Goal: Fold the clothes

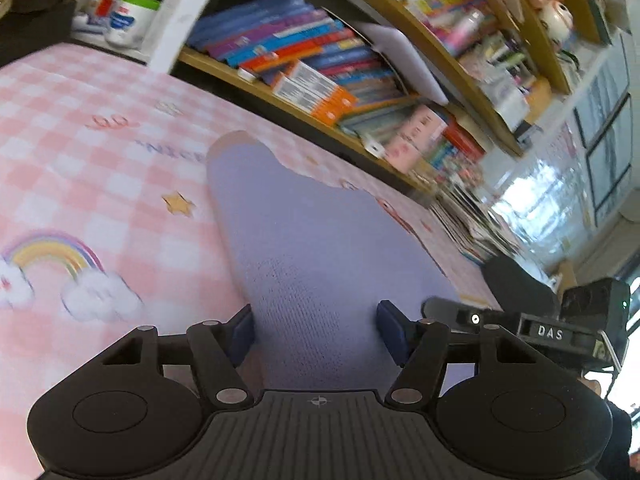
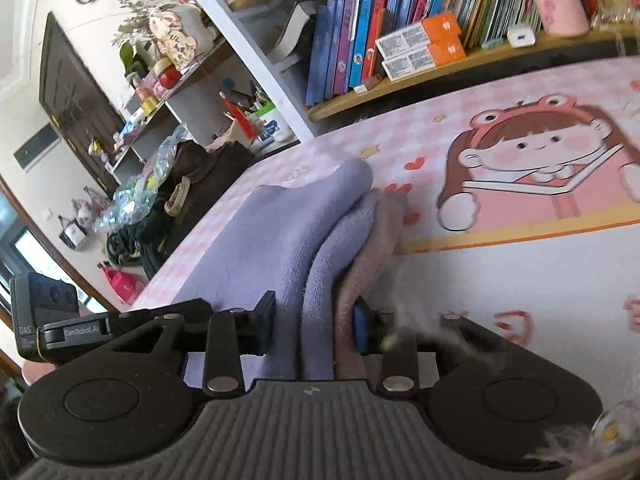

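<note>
A lavender knit garment (image 1: 304, 240) lies on a pink checked tabletop (image 1: 100, 152). In the left wrist view my left gripper (image 1: 316, 330) is open, its blue pads either side of the cloth. In the right wrist view the garment (image 2: 280, 236) is bunched into folds with a pinkish layer (image 2: 376, 248) beside it. My right gripper (image 2: 316, 324) is shut on the bunched folds; its right finger is partly hidden by cloth. The right gripper's body (image 1: 560, 332) shows at the right of the left wrist view.
A wooden bookshelf (image 1: 320, 80) full of books runs along the far edge of the table. A cartoon girl print (image 2: 536, 168) covers the tabletop to the right. Bags and dark clutter (image 2: 160, 208) sit off the table's left end. A white jar (image 1: 128, 20) stands far left.
</note>
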